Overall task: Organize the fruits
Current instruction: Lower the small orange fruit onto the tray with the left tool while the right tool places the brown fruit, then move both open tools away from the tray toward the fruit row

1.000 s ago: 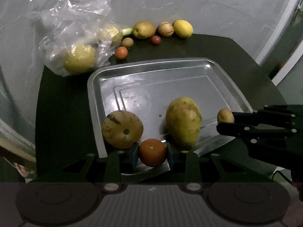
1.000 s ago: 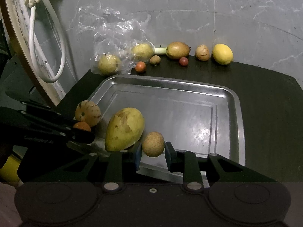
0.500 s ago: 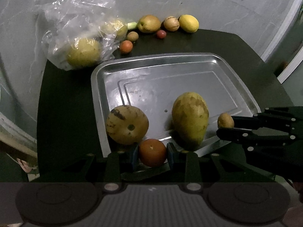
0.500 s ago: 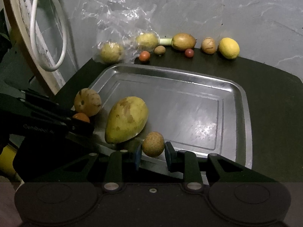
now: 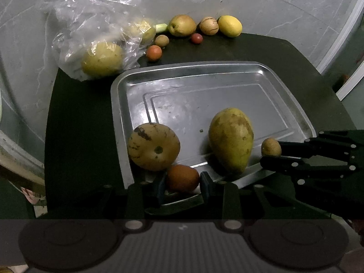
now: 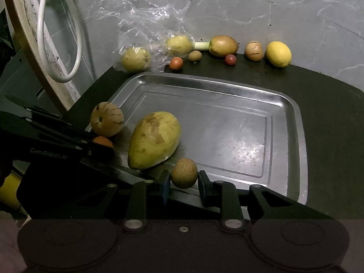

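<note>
Two grippers met at the near edge of a metal tray (image 5: 118, 104) on a dark table (image 6: 329, 118), each clamped on a small fruit. The left gripper (image 5: 182, 182) pinched an orange fruit (image 5: 182, 178) between its blue pads, at 6 o'clock in its own view, over the tray's near rim. The right gripper (image 6: 183, 180) squeezed a brown speckled fruit (image 6: 184, 173) just inside that rim. On the tray lay a large yellow mango (image 6: 154, 140), at 11 o'clock from the brown fruit, and a round striped melon (image 6: 107, 119) at the tray's left rim, touching the orange fruit in the left wrist view. Along the far table edge, toward 12 o'clock, stood a row: a lemon (image 6: 278, 54), a striped fruit (image 6: 253, 50), a small red fruit (image 6: 230, 59) and a yellowish-brown pear-shaped fruit (image 6: 223, 46). A clear plastic bag (image 5: 91, 27) holding yellow fruits sat at 11 o'clock.
</note>
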The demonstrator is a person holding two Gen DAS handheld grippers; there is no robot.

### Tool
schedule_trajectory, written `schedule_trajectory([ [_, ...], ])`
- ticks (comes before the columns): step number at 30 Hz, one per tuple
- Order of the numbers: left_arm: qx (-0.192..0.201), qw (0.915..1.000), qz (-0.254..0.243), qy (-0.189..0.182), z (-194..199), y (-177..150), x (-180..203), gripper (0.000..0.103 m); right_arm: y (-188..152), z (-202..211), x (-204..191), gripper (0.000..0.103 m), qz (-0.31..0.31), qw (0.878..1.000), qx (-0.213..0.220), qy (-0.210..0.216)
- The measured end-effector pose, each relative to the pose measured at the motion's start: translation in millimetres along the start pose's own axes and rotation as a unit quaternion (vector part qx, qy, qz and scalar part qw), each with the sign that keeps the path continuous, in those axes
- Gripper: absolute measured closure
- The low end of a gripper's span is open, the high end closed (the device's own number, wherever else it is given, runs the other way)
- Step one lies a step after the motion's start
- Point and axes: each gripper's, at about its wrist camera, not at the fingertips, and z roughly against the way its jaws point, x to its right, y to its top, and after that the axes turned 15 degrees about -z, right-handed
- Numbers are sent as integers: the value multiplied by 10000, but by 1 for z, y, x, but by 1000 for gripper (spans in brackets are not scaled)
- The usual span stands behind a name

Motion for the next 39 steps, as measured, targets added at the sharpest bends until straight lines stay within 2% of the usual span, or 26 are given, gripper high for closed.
schedule_trajectory([
  [6,7,10000,-16,-4,0,-1,1,68,-1,1,0,74,-14,10000,3,24],
  [13,13,10000,18,32,3,-4,1,46,-3,4,1,68,-54,10000,8,41],
  [14,21,10000,14,29,4,-4,1,44,-3,4,1,64,-60,10000,7,46],
  [16,50,10000,-13,7,8,-5,1,34,-4,7,1,59,-61,10000,31,46],
  [19,128,9999,-36,-8,14,-6,1,21,-4,10,1,45,-43,10000,81,24],
  [24,80,9999,18,-97,23,-11,-7,9,-4,18,-1,20,54,9998,176,-81],
  [25,49,9999,46,-97,23,-13,-9,6,-4,19,0,19,53,9998,174,-90],
  [30,-38,9999,128,80,26,-20,-19,3,-3,22,5,6,-40,9993,213,-294],
  [35,-86,9988,366,324,28,-21,-34,1,-1,23,12,3,-160,9984,233,-498],
  [39,17,9970,550,551,32,-20,-44,1,1,24,17,1,-270,9962,364,-750],
])
